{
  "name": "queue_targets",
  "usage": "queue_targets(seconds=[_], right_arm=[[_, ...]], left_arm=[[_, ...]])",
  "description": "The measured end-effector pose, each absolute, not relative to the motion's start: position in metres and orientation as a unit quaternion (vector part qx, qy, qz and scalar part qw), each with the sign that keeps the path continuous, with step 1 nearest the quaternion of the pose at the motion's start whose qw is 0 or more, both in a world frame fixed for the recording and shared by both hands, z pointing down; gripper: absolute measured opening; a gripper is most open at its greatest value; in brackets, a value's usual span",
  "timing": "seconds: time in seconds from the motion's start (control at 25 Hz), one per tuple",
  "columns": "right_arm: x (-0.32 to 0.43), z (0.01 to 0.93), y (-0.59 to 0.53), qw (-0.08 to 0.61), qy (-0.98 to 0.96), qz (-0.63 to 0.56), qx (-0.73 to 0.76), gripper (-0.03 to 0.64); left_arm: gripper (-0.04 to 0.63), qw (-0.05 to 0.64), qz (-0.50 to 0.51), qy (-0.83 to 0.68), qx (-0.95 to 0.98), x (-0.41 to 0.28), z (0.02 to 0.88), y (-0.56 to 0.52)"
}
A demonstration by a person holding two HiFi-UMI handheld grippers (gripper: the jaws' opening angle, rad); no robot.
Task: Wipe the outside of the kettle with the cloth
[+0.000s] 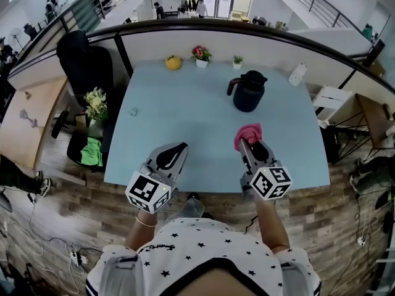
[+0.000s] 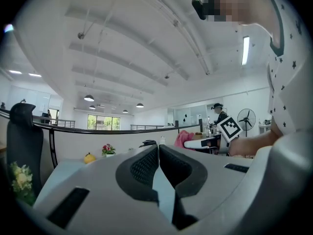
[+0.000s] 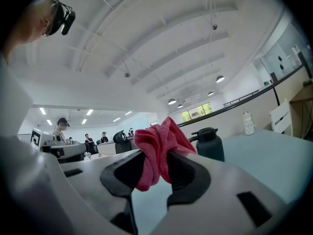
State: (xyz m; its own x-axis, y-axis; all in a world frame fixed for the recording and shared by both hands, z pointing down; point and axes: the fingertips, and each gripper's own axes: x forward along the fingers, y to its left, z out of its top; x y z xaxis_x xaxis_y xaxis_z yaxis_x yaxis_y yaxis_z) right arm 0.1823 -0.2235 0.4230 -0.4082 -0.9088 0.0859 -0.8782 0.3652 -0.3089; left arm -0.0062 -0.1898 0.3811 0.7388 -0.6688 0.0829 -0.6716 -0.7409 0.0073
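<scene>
My right gripper [image 3: 157, 163] clamps the bunched cloth [image 3: 159, 141] between its jaws, left gripper [image 2: 158, 155] closed, empty; wiping the kettle [image 3: 208, 143] ahead one-handed could slide or tip it.

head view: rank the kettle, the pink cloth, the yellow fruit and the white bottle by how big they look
1. kettle, clearly the largest
2. pink cloth, though it is bunched up and nearer the camera
3. white bottle and yellow fruit: both small and look about alike, so not ranked
</scene>
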Motion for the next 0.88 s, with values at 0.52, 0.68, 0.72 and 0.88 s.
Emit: queue_targets(seconds=[0.52,0.68,0.72,0.88], right_arm=[[0.178,0.46,-0.35,-0.039,0.802,-0.15,-0.577,0.127],[0.185,0.484,-0.392,-0.063,0.779,-0.165,-0.601,0.127],[0.187,0.49,-0.401,-0.071,0.773,-0.165,-0.609,0.127],[0.198,0.507,-0.429,-0.102,0.75,-0.166,-0.632,0.129]], left_arm=[[0.032,0.023,0.024,-0.385,0.922,-0.038,0.386,-0.27],[0.032,0.035,0.023,-0.393,0.919,-0.051,0.398,-0.292],[0.032,0.039,0.023,-0.394,0.918,-0.054,0.401,-0.297],[0.032,0.046,0.023,-0.395,0.917,-0.065,0.409,-0.313]])
